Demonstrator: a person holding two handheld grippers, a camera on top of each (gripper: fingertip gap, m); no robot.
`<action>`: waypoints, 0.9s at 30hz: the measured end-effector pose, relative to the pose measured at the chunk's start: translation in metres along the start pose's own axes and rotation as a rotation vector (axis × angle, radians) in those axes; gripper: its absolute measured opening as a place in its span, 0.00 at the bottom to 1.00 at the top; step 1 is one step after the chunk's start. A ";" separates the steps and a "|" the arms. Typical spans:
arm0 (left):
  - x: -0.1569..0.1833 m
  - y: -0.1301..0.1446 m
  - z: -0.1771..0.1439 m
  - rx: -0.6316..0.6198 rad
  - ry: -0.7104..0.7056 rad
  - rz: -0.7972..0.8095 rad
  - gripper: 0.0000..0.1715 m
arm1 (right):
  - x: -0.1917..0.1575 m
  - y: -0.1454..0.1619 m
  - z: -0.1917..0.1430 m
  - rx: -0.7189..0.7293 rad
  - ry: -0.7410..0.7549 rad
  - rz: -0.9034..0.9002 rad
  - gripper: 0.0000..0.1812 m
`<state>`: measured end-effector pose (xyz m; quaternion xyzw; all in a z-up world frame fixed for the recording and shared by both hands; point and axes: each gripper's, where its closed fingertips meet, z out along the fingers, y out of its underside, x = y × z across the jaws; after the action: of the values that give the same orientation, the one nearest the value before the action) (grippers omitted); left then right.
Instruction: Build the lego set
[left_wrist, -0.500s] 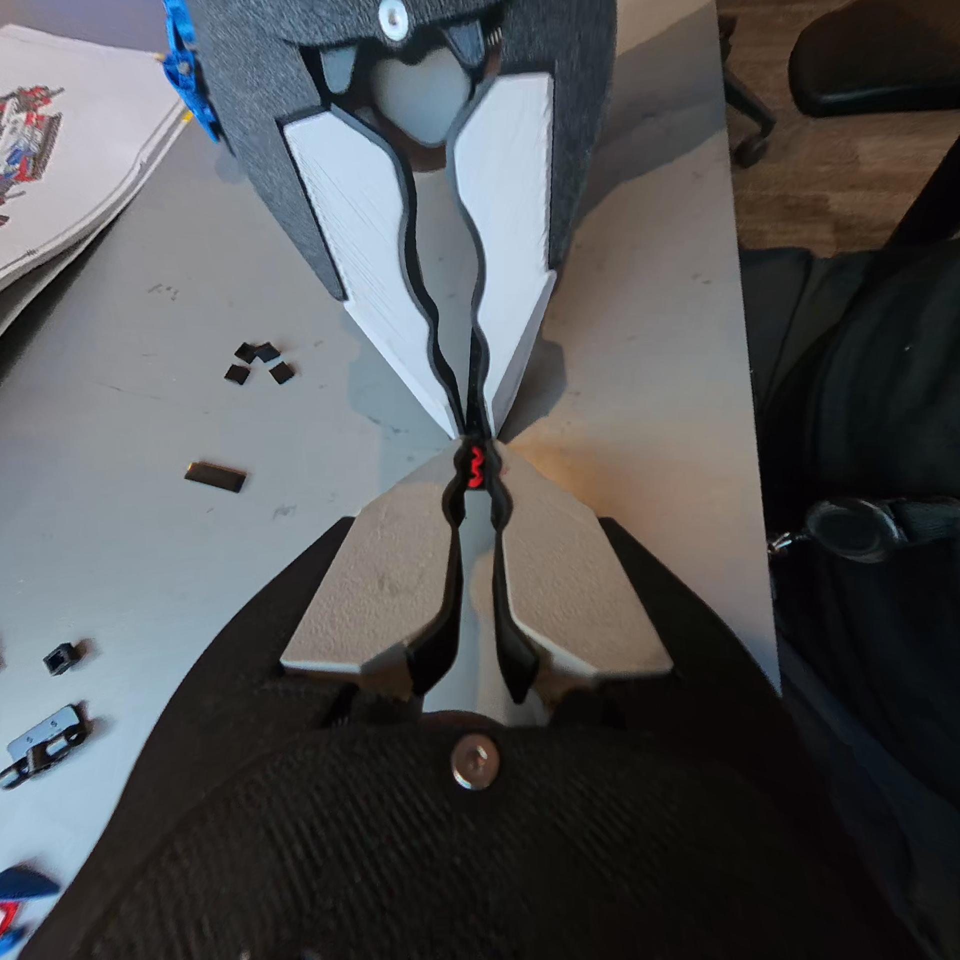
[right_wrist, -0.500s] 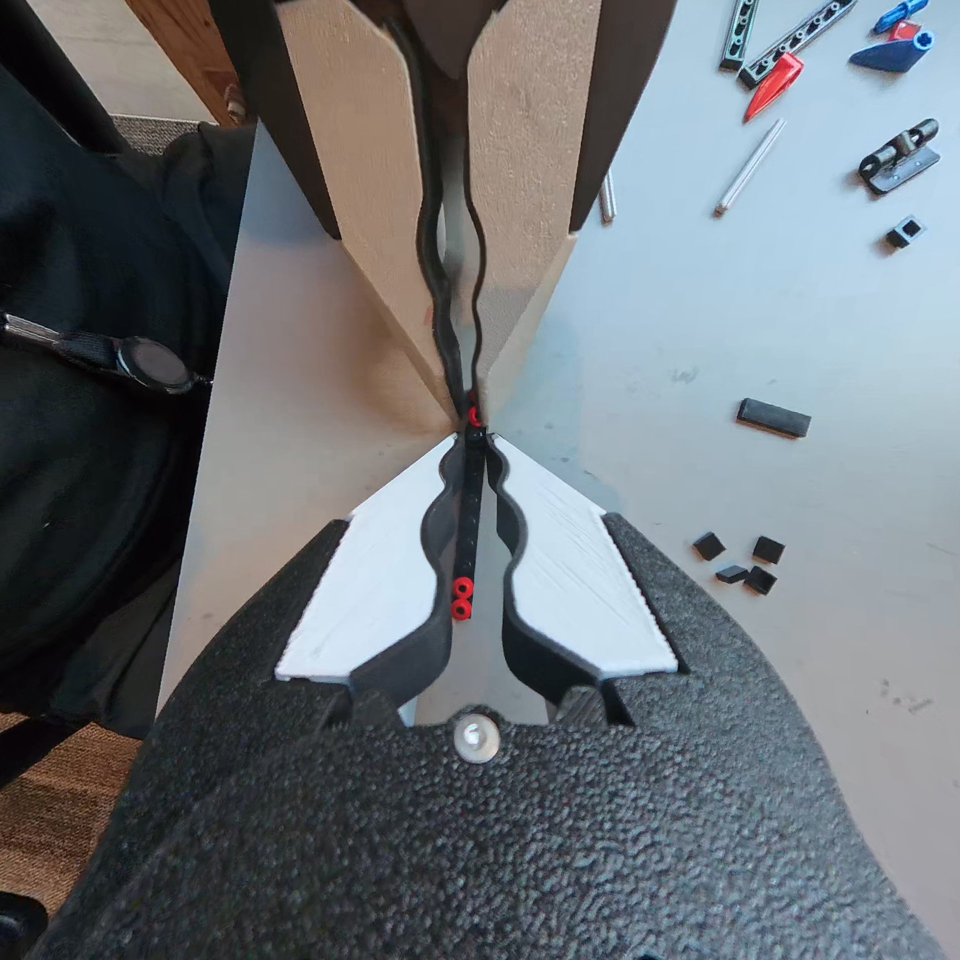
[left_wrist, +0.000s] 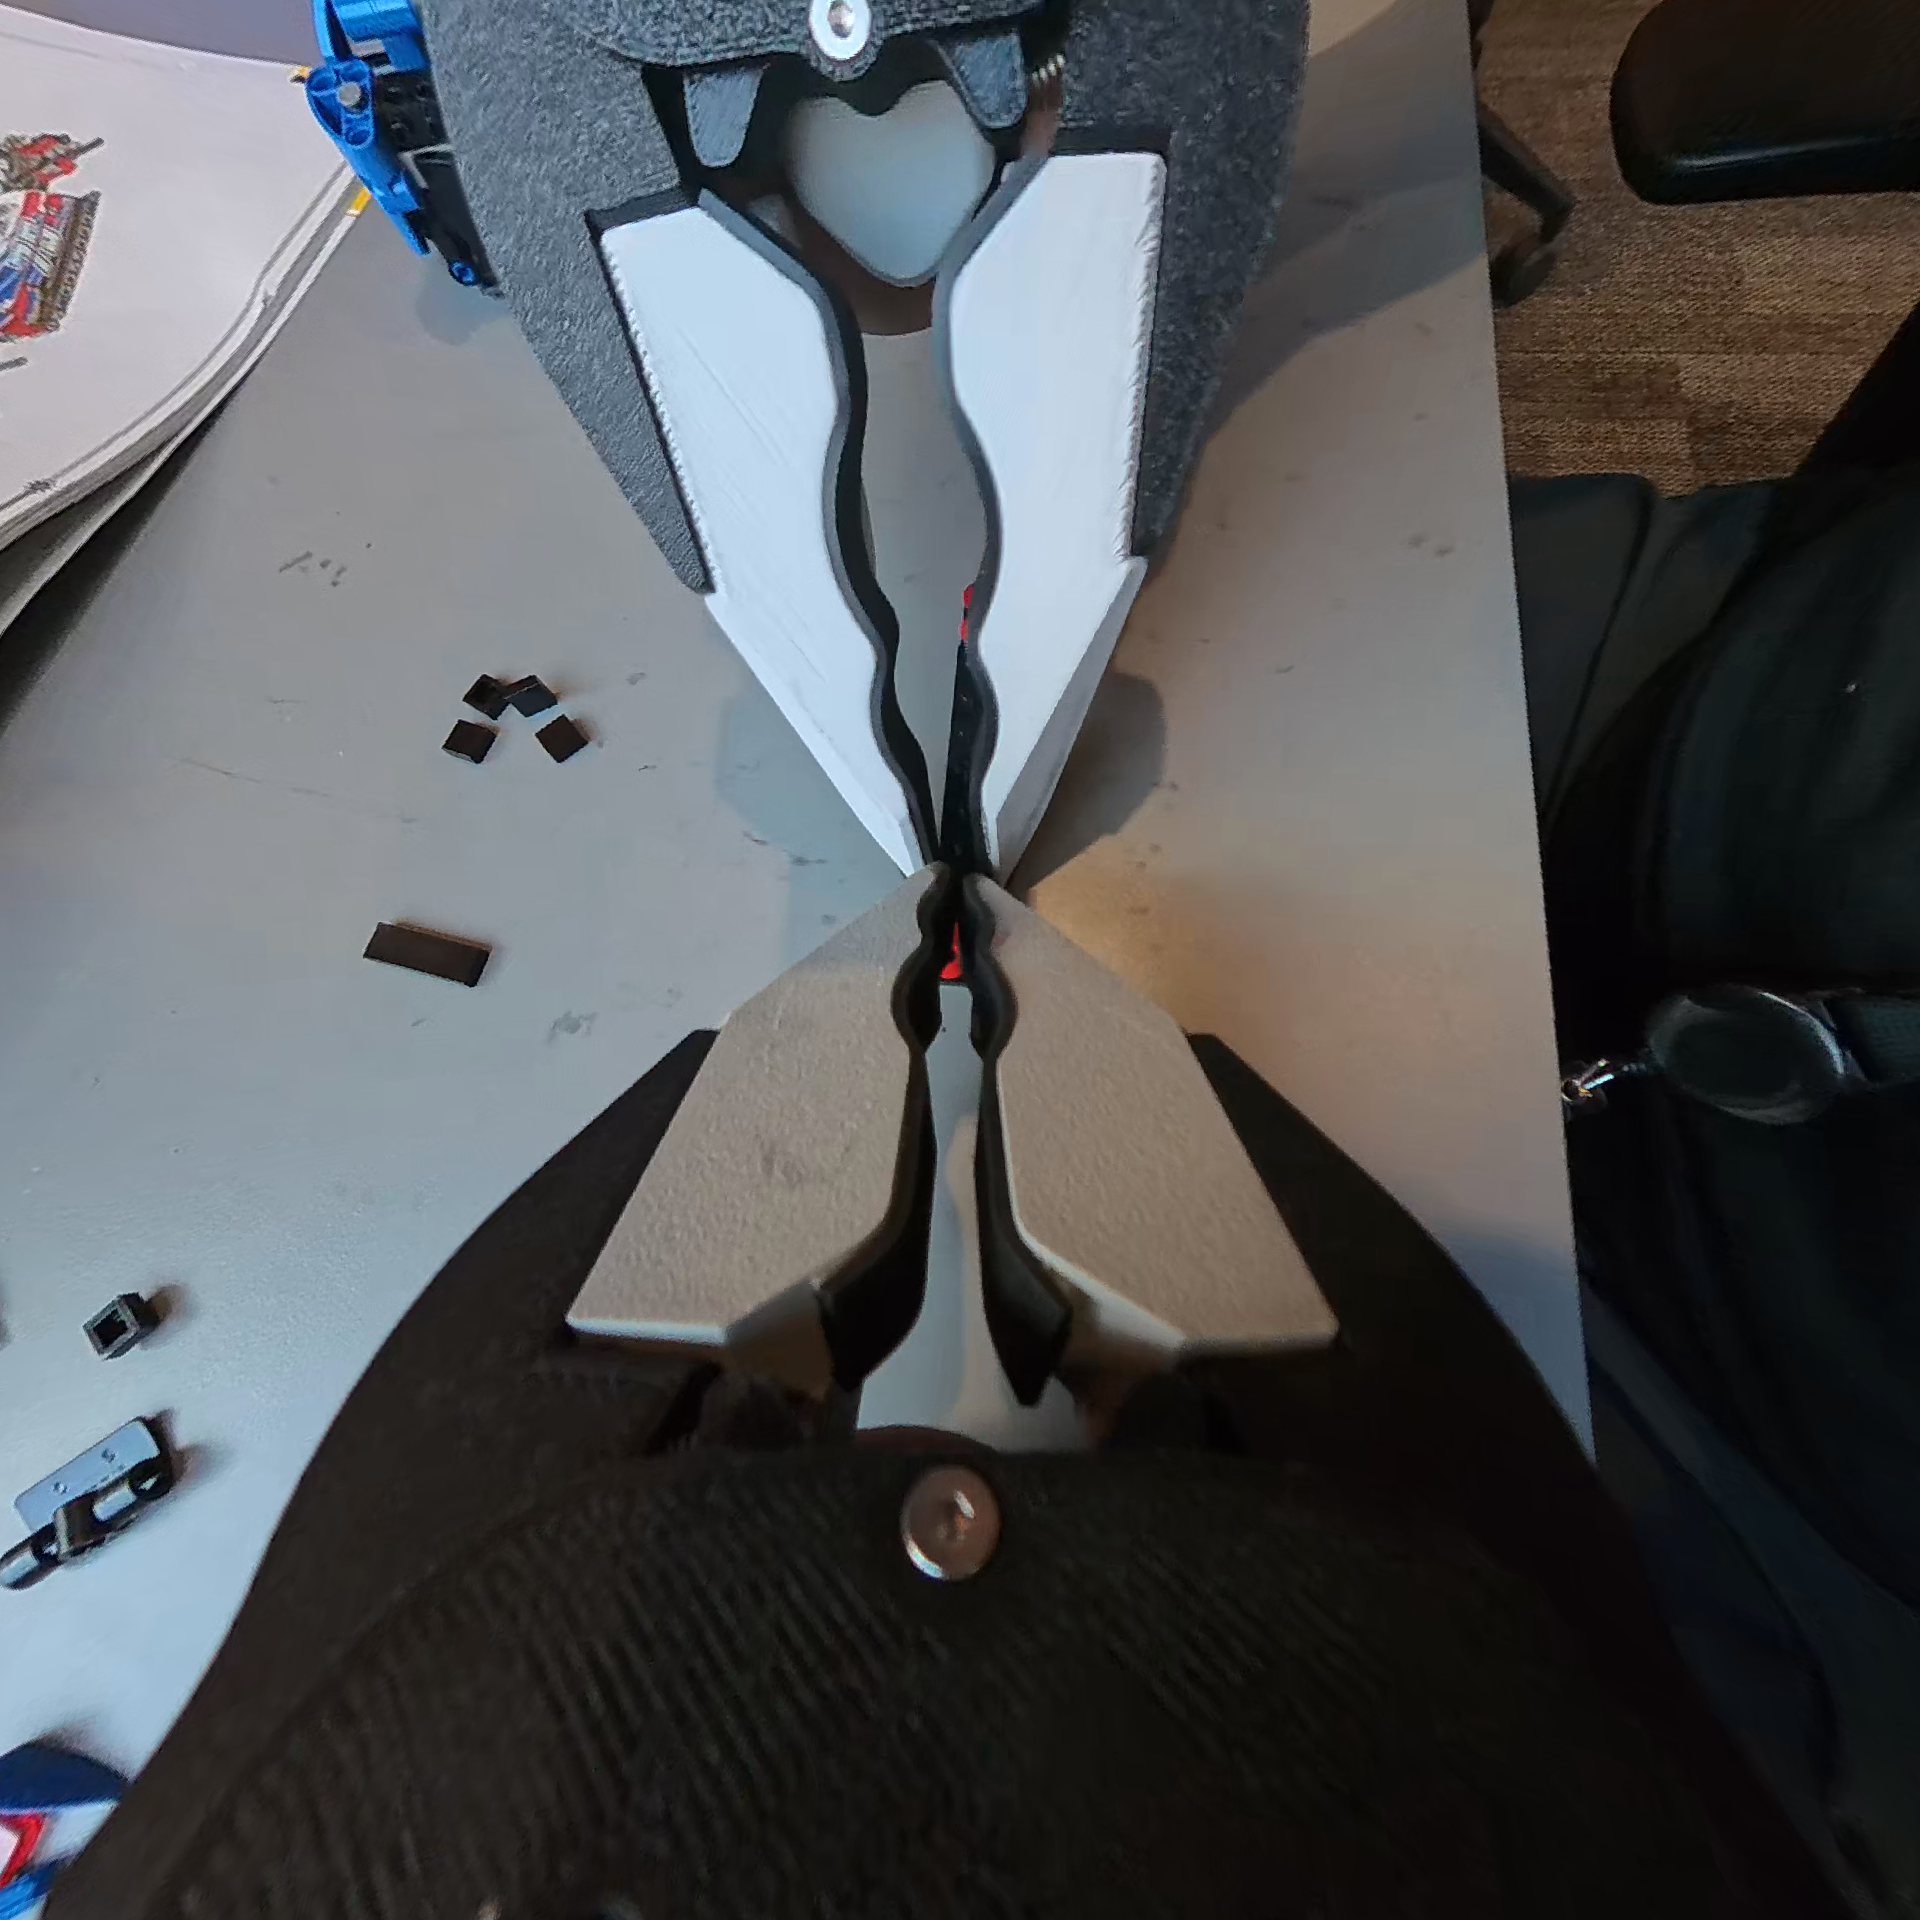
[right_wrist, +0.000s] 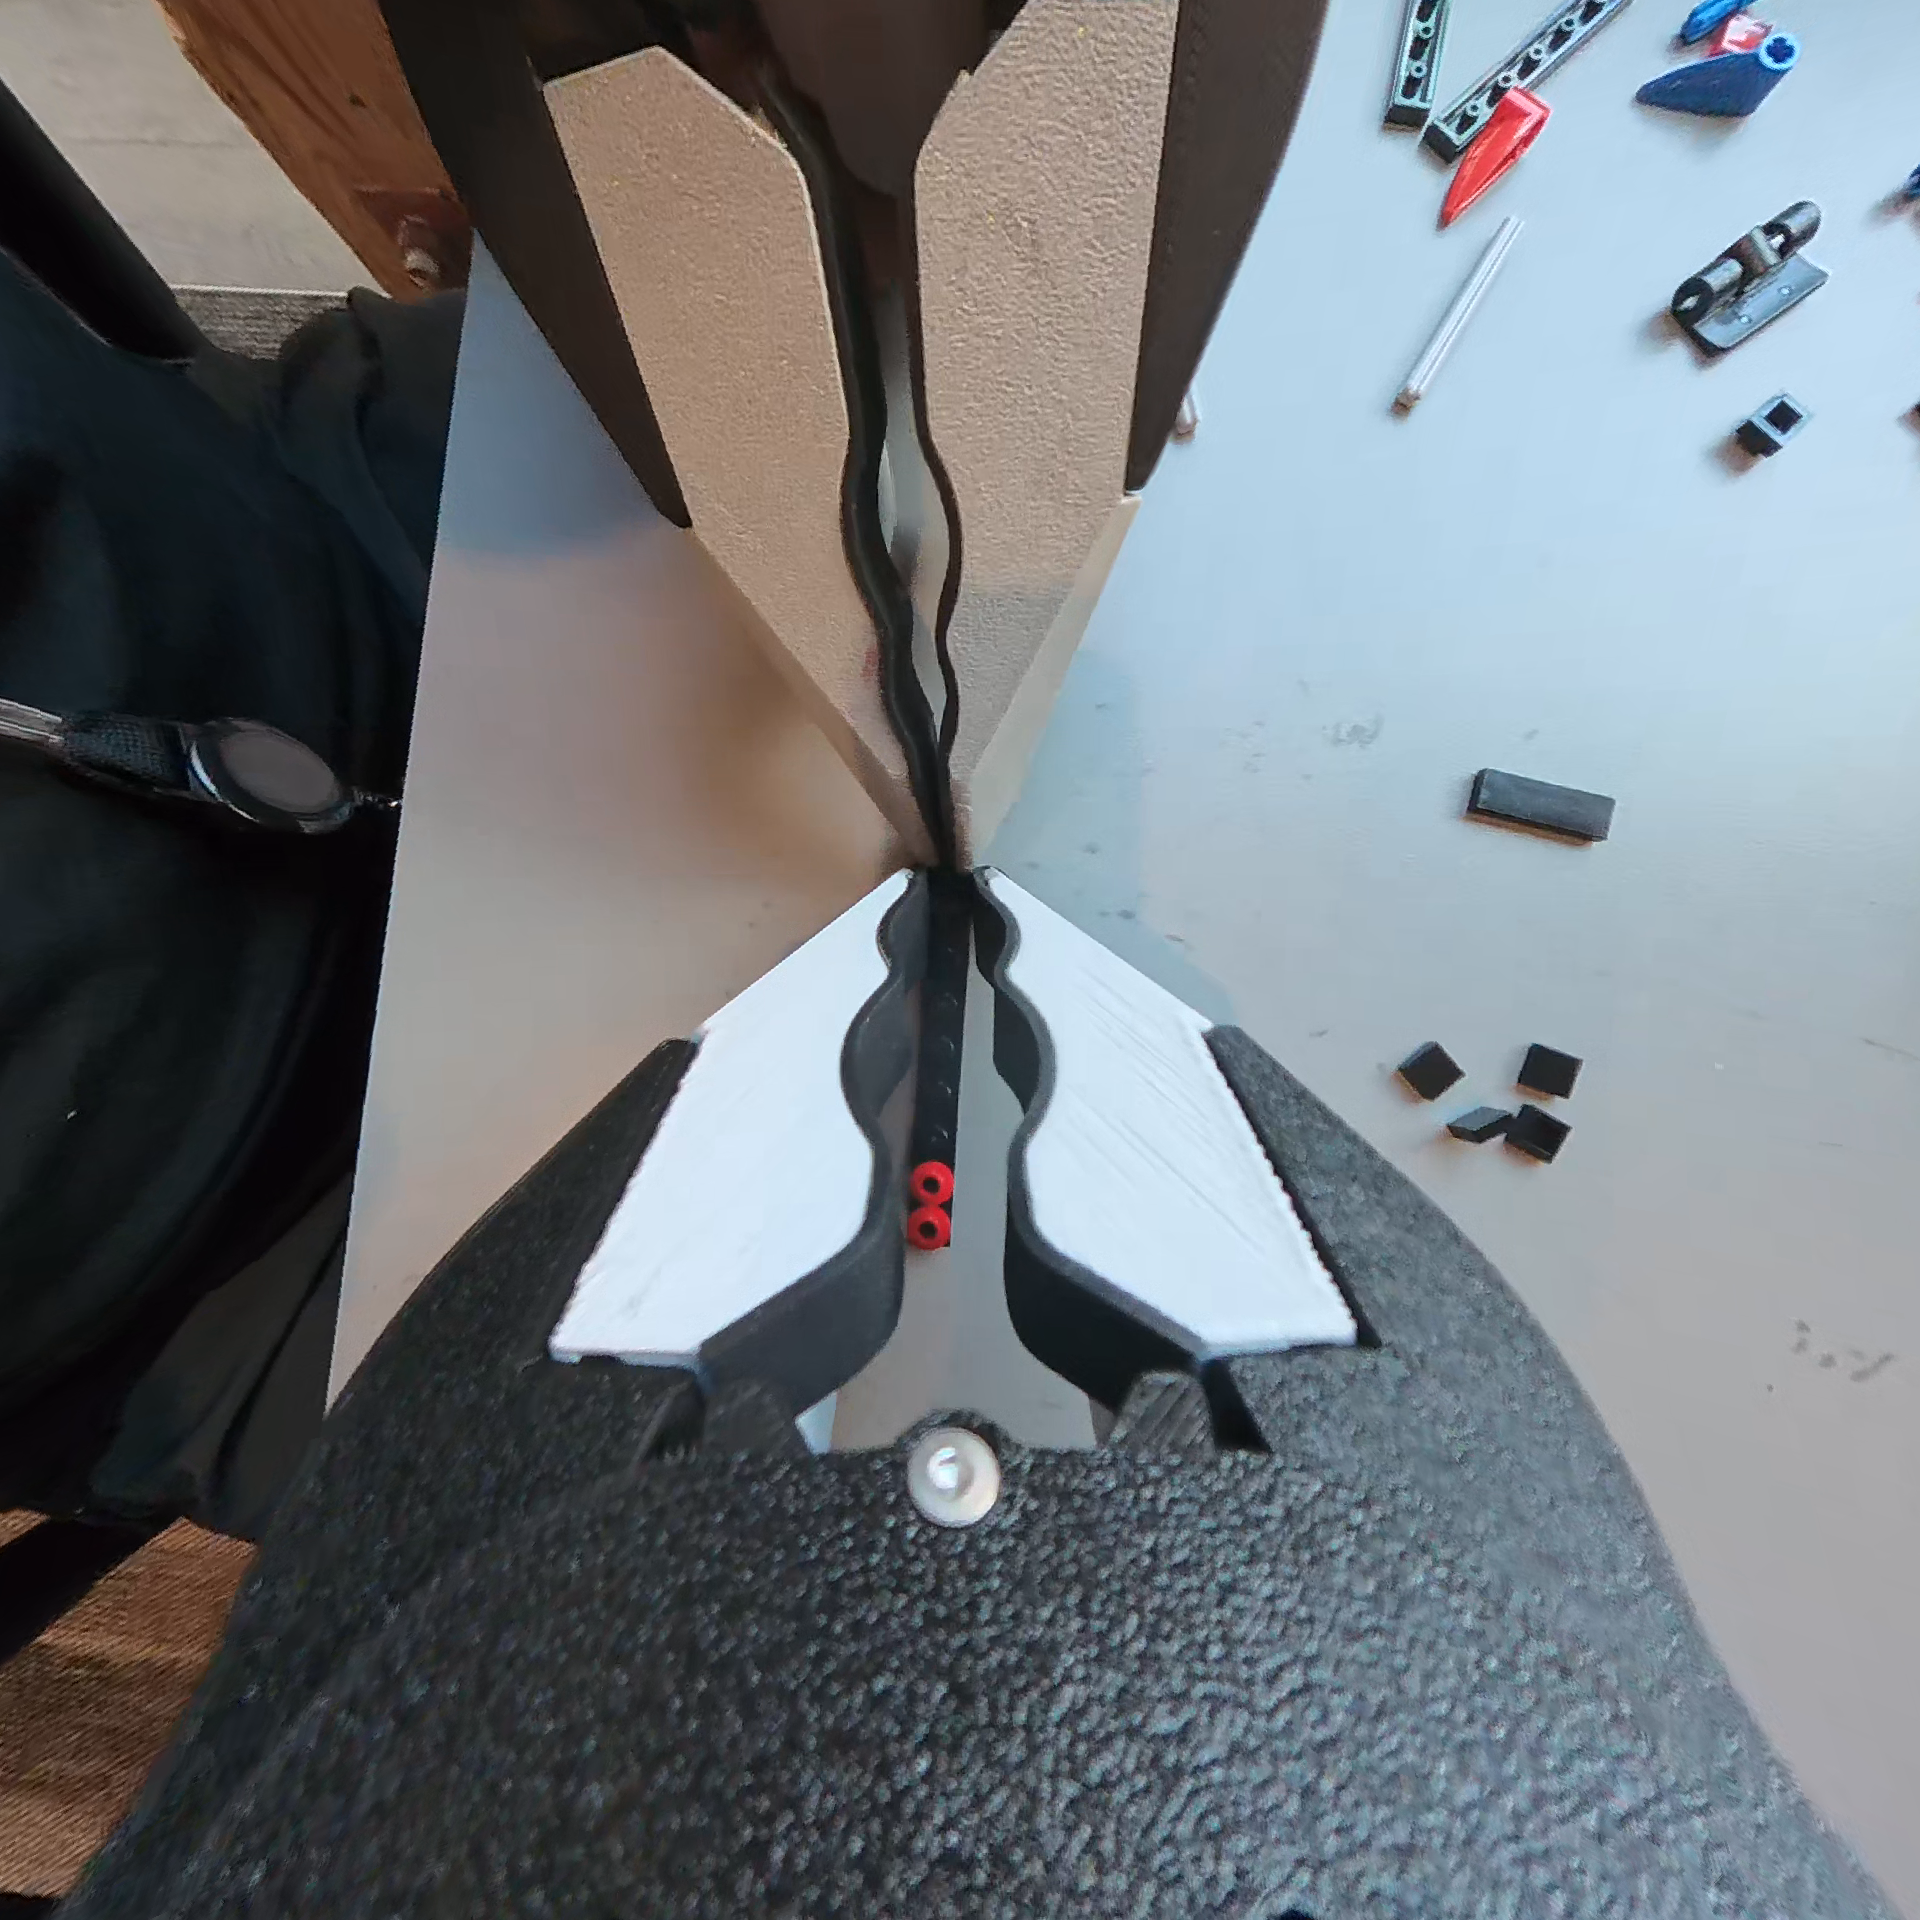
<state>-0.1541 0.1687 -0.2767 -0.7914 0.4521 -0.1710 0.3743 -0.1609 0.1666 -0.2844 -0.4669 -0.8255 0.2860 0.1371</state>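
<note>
While the right tongs (right_wrist: 945, 883) pinch a black beam (right_wrist: 943, 1029) tip-to-tip at 12 o'clock, the left tongs (left_wrist: 958, 902) clamp a red piece (left_wrist: 951, 948), mostly hidden.

A pale grey worktop (left_wrist: 260, 1039), lightly scuffed, fills most of both views, with warm light pooling on its near edge. Beyond that edge lies brown carpet (left_wrist: 1662, 343), where a black office chair (left_wrist: 1766, 94) stands on its castor base. A wooden panel (right_wrist: 312, 125) shows past the worktop's corner.
</note>
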 end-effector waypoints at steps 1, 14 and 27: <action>0.000 0.000 0.000 -0.003 0.005 -0.004 0.00 | 0.000 0.000 0.000 -0.001 0.010 -0.008 0.04; -0.001 0.000 0.001 0.000 0.036 -0.040 0.00 | 0.001 0.000 -0.013 0.079 0.102 0.062 0.01; -0.001 0.000 0.002 0.001 0.053 -0.062 0.00 | 0.000 0.000 -0.008 0.000 0.028 0.041 0.00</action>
<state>-0.1538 0.1702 -0.2778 -0.7998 0.4372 -0.2038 0.3572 -0.1569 0.1691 -0.2786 -0.4877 -0.8138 0.2821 0.1424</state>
